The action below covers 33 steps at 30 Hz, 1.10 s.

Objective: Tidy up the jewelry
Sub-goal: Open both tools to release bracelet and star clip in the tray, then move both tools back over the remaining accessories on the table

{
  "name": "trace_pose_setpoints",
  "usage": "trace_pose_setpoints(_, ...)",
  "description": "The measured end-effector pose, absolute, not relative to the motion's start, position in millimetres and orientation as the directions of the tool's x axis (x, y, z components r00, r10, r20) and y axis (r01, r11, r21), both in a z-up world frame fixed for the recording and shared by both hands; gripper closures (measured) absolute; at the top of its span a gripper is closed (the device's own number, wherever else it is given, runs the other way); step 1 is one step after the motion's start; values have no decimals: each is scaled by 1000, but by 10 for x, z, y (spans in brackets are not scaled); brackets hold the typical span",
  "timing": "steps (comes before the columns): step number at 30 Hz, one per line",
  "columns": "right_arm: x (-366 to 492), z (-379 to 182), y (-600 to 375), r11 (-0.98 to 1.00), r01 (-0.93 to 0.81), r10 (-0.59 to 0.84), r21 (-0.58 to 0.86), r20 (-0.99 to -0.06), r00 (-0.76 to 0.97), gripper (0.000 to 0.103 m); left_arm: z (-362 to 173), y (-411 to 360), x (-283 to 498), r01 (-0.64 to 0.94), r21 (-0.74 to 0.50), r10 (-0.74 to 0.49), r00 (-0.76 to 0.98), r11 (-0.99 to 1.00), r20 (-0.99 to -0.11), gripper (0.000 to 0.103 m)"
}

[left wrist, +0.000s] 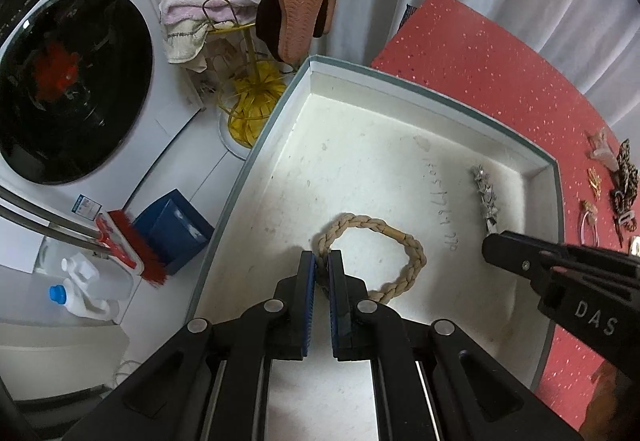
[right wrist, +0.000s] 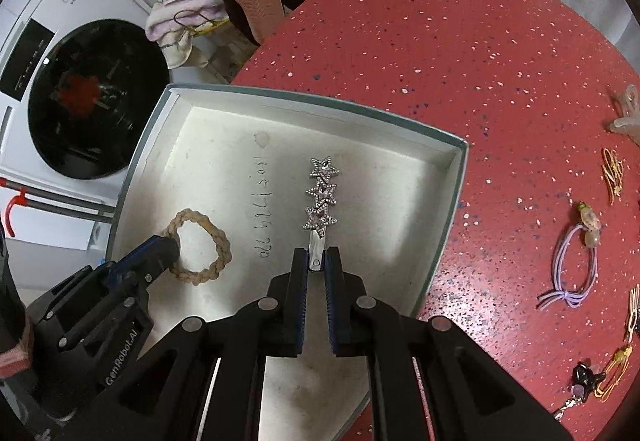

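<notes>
Box (right wrist: 454,157): white inside, sits on the red table (right wrist: 460,41).
Left gripper (left wrist: 322,265): pinches the braided hair tie (left wrist: 404,241), low in the box.
Right gripper (right wrist: 316,261): pinches the star hair clip (right wrist: 320,193), also in the box.
Left to do: purple hair tie (right wrist: 576,261) and other clips wait on the table.

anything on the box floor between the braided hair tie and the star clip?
Only handwritten digits on the bare floor of the box, running between the braided hair tie and the star clip. Clearest in the right wrist view.

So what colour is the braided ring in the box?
Beige braided ring; clearest in the right wrist view.
</notes>
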State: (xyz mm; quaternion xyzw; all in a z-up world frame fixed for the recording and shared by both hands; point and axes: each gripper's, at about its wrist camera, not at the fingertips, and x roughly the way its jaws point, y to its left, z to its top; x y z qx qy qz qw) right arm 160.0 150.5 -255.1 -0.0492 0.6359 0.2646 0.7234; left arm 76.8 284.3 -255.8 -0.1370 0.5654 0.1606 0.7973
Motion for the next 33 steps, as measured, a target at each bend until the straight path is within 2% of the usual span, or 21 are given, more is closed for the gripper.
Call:
trace_pose_setpoints(2, 1588, -2533, 1509, 853, -446, 324, 270, -945, 47, 89, -2559, 2842, 757, -413, -35, 102, 305, 910, -947, 95)
trace_pose_setpoints(6, 1570, -2415, 1485, 857, -437, 336, 271, -939, 76, 64, -2556, 2836, 754, -412, -34, 100, 299, 910, -949, 95)
trace_pose_setpoints(8, 1565, -2322, 1452, 862, -436, 333, 258, -937, 103, 63, -2561, 2836, 753, -411, -39, 93, 296, 911, -951, 95)
trace_pose_setpoints(9, 1565, -2277, 1426, 862, -432, 341, 264, -934, 111, 63, -2562, 2833, 747, -410, -42, 89, 296, 911, -951, 88)
trace_pose_setpoints(10, 1565, -2235, 1397, 864, -426, 346, 268, -931, 118, 63, -2559, 2827, 743, -409, -51, 80, 296, 911, -952, 40)
trace_pose_setpoints(11, 1565, -2200, 1369, 868, -419, 347, 267, -929, 127, 63, -2557, 2827, 732, -418, -47, 86, 293, 907, -952, 1)
trace_pose_setpoints(21, 1464, -2033, 940, 889, -349, 363, 295, -920, 146, 63, -2433, 2664, 651, -408, 26, 161, 301, 913, -940, 1)
trace_pose_setpoints(23, 1440, -2006, 859, 894, -334, 364, 299, -919, 150, 56, -2360, 2618, 628, -401, 34, 172, 314, 915, -934, 1)
trace_pose_setpoints(25, 1390, -1977, 719, 898, -313, 369, 310, -917, 150, 42, -2294, 2575, 610, -391, 36, 173, 322, 920, -931, 1)
trace_pose_setpoints(28, 1309, -1950, 487, 905, -286, 366, 315, -919, 147, 38, -2191, 2463, 584, -379, 28, 161, 323, 925, -933, 1)
trace_pose_setpoints(30, 1254, -1953, 331, 912, -258, 363, 320, -921, 144, 30, -2126, 2366, 575, -365, 11, 138, 324, 931, -936, 1)
trace_pose_setpoints(33, 1183, -1960, 92, 922, -217, 356, 322, -924, 143, 29, -2031, 2141, 573, -325, 13, 126, 329, 946, -936, 1)
